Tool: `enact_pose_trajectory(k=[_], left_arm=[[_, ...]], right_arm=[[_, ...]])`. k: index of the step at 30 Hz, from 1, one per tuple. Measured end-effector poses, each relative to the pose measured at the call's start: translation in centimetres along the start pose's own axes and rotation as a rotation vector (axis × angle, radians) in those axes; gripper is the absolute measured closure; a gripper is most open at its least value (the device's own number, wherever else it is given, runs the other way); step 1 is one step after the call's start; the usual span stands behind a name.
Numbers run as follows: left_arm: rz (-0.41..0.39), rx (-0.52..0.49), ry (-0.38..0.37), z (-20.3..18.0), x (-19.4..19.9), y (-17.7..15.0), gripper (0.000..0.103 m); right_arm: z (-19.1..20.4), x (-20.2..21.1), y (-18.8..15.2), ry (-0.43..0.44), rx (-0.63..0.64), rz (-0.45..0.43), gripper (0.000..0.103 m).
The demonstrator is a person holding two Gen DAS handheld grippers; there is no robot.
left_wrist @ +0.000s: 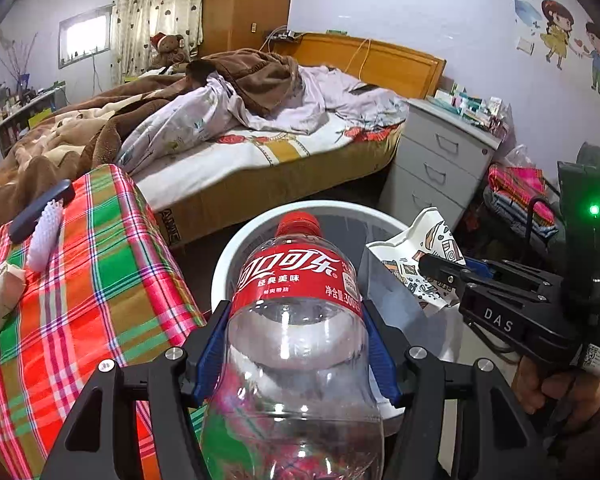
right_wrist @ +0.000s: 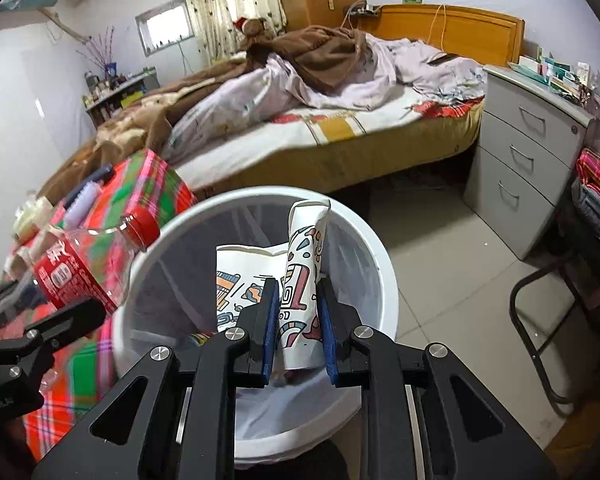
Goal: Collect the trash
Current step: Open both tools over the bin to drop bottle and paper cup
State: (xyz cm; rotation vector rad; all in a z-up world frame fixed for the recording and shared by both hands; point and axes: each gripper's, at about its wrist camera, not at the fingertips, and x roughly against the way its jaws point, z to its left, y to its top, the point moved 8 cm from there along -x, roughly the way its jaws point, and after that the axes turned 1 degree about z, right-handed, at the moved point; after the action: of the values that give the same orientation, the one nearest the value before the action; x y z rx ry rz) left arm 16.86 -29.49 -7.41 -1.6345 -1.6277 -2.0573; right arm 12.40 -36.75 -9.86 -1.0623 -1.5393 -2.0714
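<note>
My left gripper [left_wrist: 296, 320] is shut on an empty clear cola bottle [left_wrist: 296, 344] with a red label and red cap, held with its neck over the rim of the white trash bin [left_wrist: 236, 248]. The bottle also shows in the right wrist view [right_wrist: 76, 268], left of the bin [right_wrist: 380, 280]. My right gripper [right_wrist: 298, 312] is shut on a crumpled patterned paper cup [right_wrist: 302, 272], held above the bin's open mouth. In the left wrist view the right gripper [left_wrist: 440, 276] and the cup [left_wrist: 416, 248] are at the right of the bin.
A plaid-covered table [left_wrist: 100, 280] stands left of the bin, with a white brush [left_wrist: 46, 236] and a beige wad [left_wrist: 0, 296] on it. A bed [left_wrist: 240, 140], a grey drawer cabinet [right_wrist: 524, 160] and a black folding chair [right_wrist: 548, 320] surround the tiled floor.
</note>
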Motion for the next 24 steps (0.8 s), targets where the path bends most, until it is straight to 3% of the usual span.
enact_pose_trajectory(k=[18,19,21,22,24], left_arm=[[0.052,0.039,-0.035,0.3,-3.4,-0.2,0.04],[0.046,0.035,-0.033,0.3,-3.2,-0.1,0.038],[0.029,0.023,-0.027,0.2,-2.8,0.0,0.034],[0.026,0.02,-0.033,0.1,-2.8,0.1,0.034],[0.023,0.029,-0.034,0.3,-2.6,0.2,0.034]], right_arm=[[-0.5,-1.8,-0.7,-0.003,0.041,0.065,0.082],[-0.5,-1.8,-0.7,-0.006,0.041,0.066,0.08],[-0.6,-1.7,-0.6,-0.014,0.041,0.064,0.067],[-0.6,-1.7,-0.6,-0.015,0.04,0.063,0.055],[-0.6,-1.4,-0.6,-0.009,0.032,0.057,0.051]])
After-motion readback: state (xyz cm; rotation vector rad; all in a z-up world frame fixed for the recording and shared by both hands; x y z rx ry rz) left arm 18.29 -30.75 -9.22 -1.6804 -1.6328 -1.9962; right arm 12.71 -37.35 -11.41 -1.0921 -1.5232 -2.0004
